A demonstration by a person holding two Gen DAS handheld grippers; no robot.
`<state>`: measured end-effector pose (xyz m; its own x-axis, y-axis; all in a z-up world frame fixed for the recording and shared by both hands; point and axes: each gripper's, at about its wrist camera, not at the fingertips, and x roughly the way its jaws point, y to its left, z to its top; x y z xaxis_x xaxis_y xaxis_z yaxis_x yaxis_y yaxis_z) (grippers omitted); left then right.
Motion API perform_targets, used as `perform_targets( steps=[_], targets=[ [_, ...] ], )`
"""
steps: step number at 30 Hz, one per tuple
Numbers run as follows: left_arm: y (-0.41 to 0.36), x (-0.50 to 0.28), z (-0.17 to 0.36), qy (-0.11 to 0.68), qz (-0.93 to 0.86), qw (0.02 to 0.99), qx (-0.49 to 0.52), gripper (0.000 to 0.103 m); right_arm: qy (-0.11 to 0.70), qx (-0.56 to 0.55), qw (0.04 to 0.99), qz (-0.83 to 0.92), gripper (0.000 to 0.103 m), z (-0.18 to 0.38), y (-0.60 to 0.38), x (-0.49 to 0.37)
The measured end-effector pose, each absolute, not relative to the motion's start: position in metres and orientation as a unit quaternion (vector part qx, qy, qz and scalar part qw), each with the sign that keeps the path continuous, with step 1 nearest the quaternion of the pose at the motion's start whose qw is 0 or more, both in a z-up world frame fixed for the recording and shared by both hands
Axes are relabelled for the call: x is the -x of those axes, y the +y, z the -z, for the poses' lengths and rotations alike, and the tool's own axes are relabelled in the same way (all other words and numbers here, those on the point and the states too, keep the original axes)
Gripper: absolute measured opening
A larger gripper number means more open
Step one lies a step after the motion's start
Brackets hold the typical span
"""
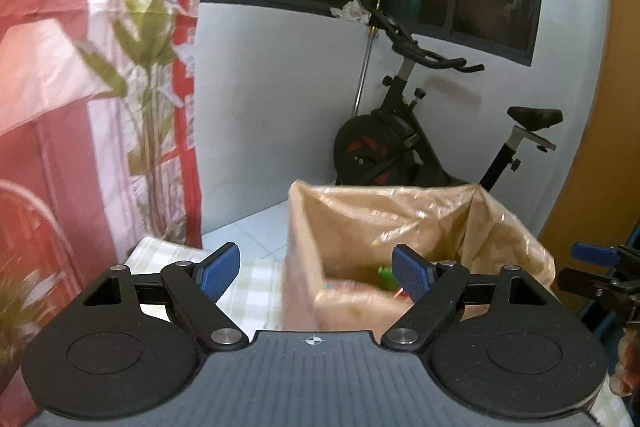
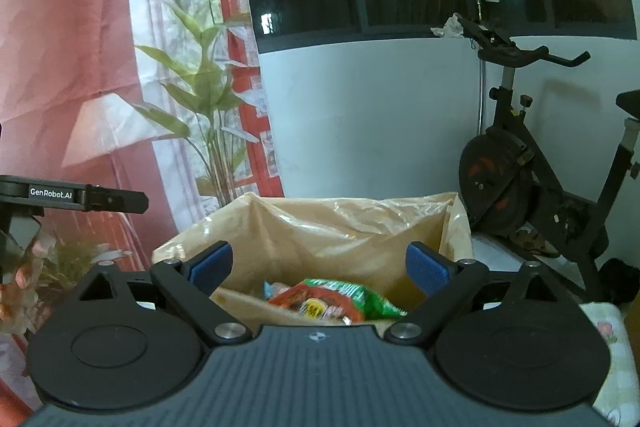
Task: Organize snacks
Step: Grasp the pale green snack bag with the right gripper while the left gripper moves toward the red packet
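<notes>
Fingers apart on both our left gripper [image 1: 316, 273] and right gripper [image 2: 319, 269], nothing between them, facing the plastic-lined box [image 2: 340, 227] (snack packet [image 2: 340, 301] inside).

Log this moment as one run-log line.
left gripper: open, empty | right gripper: open, empty | snack packet: inside lined box

White lettering reading "GenRobot.AI" stands on the black side of the left gripper [image 2: 72, 201], seen in the right wrist view. The red and green snack packet [image 2: 336, 301] inside the bag-lined box [image 2: 320, 227] carries printing and a yellow label, but none of it is sharp enough to read. Nothing else bears legible writing.
</notes>
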<state>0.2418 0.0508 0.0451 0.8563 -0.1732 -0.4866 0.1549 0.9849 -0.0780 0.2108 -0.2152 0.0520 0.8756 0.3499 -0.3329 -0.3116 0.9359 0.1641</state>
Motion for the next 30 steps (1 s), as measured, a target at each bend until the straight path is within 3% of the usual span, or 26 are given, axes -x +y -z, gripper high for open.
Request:
perform_targets(
  steps=[11, 24, 30],
  targets=[
    [0.083, -0.190, 0.015, 0.296, 0.055, 0.953, 0.036, 0.085, 0.209, -0.029, 0.961, -0.181, 0.099, -0.002, -0.190, -0.147],
    [0.065, -0.168, 0.070, 0.326, 0.051, 0.944, 0.033, 0.085, 0.284, 0.091, 0.926, -0.229, 0.099, 0.073, -0.135, -0.115],
    [0.058, -0.162, 0.080, 0.325, 0.054, 0.944, 0.020, 0.085, 0.324, 0.086, 0.909, -0.250, 0.099, 0.094, -0.127, -0.119]
  ],
)
